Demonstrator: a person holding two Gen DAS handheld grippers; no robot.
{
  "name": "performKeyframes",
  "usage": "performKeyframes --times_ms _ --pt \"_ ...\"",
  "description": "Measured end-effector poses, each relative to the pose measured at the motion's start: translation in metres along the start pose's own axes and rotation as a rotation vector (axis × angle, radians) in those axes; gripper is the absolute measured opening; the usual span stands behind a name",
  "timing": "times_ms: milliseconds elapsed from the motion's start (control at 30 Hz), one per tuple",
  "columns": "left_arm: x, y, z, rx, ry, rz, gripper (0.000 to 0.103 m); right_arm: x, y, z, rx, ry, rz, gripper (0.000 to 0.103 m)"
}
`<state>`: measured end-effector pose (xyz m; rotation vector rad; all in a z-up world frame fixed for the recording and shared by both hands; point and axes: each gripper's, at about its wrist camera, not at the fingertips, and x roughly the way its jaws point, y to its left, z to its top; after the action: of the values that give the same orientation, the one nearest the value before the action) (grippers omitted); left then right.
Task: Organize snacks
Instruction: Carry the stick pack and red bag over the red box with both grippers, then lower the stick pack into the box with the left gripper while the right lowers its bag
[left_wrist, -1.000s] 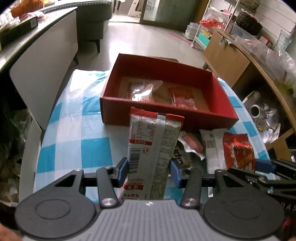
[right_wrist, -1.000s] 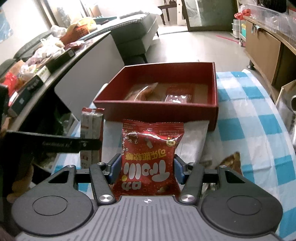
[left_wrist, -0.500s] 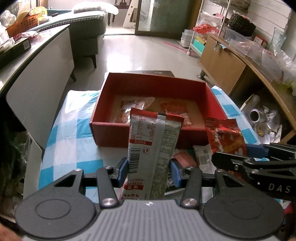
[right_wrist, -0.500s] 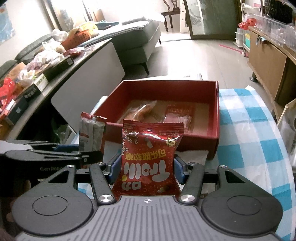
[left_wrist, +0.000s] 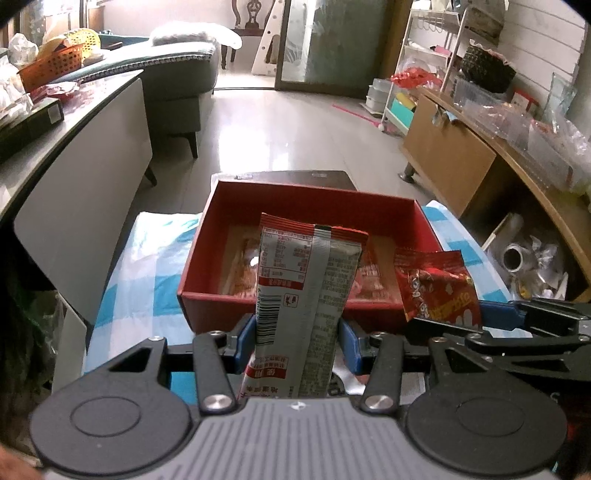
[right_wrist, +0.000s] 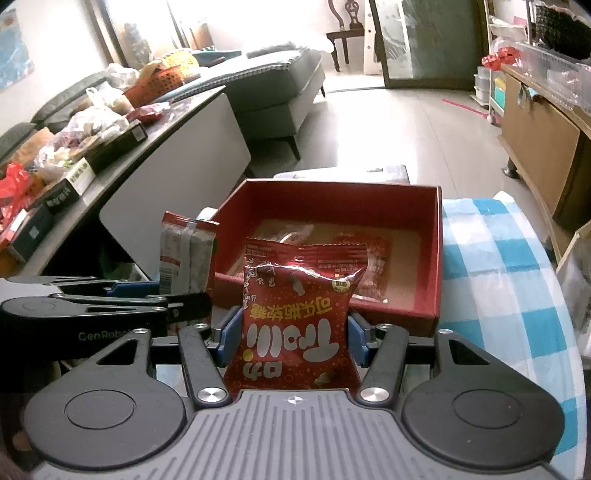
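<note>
— Snacks first: where do they sit?

— The left tool (left_wrist: 297, 341) is clamped on a grey sachet (left_wrist: 303, 295) with red ends, held upright, barcode side facing the camera. The right tool (right_wrist: 288, 334) is clamped on a red candy bag (right_wrist: 297, 317) with white lettering, also upright.

— And the box?

— The red box (left_wrist: 258, 310) stands open on the surface, which is covered by a blue-and-white checked cloth (right_wrist: 495, 266). Both tools hang just short of its near wall, side by side; from the left wrist view the right tool (left_wrist: 461, 325) and its red bag (left_wrist: 436, 288) show just beside the sachet.

— Anything inside already?

— Two flat packets (right_wrist: 369, 258) lie on the brown floor of the box; their print is too blurred to read.

— Surroundings?

— A grey sofa (right_wrist: 273, 85) stands behind, and a wooden cabinet (left_wrist: 447, 162) to the right.
</note>
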<state>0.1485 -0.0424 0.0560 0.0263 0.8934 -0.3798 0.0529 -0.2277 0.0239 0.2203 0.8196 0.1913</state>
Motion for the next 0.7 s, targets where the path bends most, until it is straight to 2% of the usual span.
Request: performKeyframes --times_ms 700 --pt "0.04 -0.001 0.046 0.008 -0.031 0.063 0.042 0.039 -0.019 0.046 -0.003 -0.02 -0.022 0.065"
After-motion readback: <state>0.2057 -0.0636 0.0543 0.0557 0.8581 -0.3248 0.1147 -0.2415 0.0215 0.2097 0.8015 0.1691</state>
